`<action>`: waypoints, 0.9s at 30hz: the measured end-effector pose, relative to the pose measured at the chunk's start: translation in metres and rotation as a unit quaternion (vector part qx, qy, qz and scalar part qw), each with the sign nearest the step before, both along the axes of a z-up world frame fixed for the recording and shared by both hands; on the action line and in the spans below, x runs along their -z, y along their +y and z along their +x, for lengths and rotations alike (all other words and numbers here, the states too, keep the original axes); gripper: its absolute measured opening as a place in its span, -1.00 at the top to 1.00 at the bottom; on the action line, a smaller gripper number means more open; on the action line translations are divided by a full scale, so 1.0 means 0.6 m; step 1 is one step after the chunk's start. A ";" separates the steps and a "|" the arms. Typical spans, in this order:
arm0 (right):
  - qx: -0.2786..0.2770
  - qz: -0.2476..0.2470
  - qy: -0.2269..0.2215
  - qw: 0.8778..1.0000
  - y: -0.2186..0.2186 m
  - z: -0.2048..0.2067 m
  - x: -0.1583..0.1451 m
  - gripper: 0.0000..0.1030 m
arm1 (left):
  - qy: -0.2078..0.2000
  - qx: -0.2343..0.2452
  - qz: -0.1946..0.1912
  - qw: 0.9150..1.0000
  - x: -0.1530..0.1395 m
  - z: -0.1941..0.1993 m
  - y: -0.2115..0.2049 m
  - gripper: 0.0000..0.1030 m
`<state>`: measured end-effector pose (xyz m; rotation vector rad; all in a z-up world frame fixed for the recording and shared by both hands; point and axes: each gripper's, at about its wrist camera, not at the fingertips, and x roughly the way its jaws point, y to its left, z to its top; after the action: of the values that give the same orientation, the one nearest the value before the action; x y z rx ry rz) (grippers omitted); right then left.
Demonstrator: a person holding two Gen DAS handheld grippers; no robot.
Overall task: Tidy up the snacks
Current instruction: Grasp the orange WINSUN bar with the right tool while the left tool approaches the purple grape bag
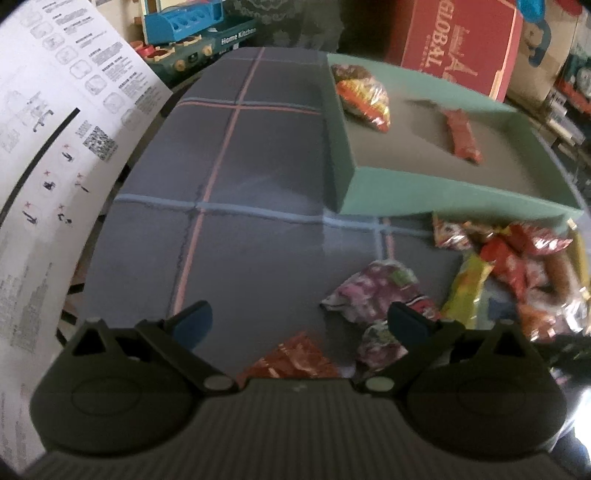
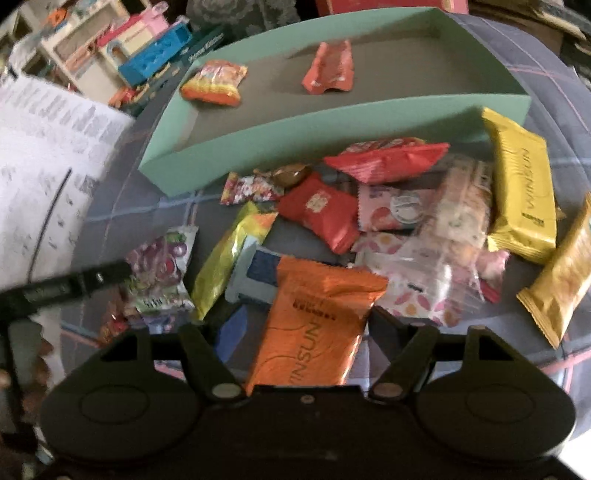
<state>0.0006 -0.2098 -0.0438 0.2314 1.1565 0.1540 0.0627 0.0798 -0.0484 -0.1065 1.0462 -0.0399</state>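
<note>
A green tray (image 1: 373,195) (image 2: 295,125) stands on the plaid cloth and holds an orange-yellow snack bag (image 1: 365,98) (image 2: 214,83) and a red packet (image 1: 461,134) (image 2: 328,68). A heap of loose snacks (image 2: 388,221) (image 1: 509,266) lies in front of it. My left gripper (image 1: 301,321) is open and empty above the cloth, with a purple packet (image 1: 373,291) at its right finger. My right gripper (image 2: 299,328) has its jaws around an orange WINSUN packet (image 2: 314,321) that lies between them. The left gripper also shows in the right wrist view (image 2: 66,284).
A white printed instruction sheet (image 1: 48,147) (image 2: 40,166) hangs over the left side. Toy kitchen boxes (image 1: 192,33) and a red GLOBAL box (image 1: 458,48) stand behind the table. A yellow WINSUN packet (image 2: 524,192) and a golden packet (image 2: 565,280) lie at the right.
</note>
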 end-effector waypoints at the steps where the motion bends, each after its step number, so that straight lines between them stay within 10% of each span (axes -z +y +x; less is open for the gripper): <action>1: -0.004 -0.006 0.001 1.000 0.006 -0.001 0.002 -0.44 | -0.001 0.001 -0.008 1.000 -0.003 0.001 -0.002 -1.00; 9: -0.023 -0.031 -0.007 0.999 0.022 -0.031 0.009 -0.10 | 0.010 0.048 -0.001 0.999 0.013 0.019 -0.075 -1.00; 24: -0.015 -0.081 -0.035 0.996 0.003 -0.040 0.016 -0.10 | 0.020 0.029 0.023 0.999 0.037 0.005 -0.047 -0.99; 27: -0.018 -0.082 -0.042 0.996 0.003 -0.042 0.018 -0.06 | 0.014 0.052 0.037 0.998 0.038 0.000 -0.073 -0.75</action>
<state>-0.0244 -0.2078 -0.0548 0.0592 1.0830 0.0986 0.0627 0.0358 -0.0714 0.0147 1.0785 -0.0939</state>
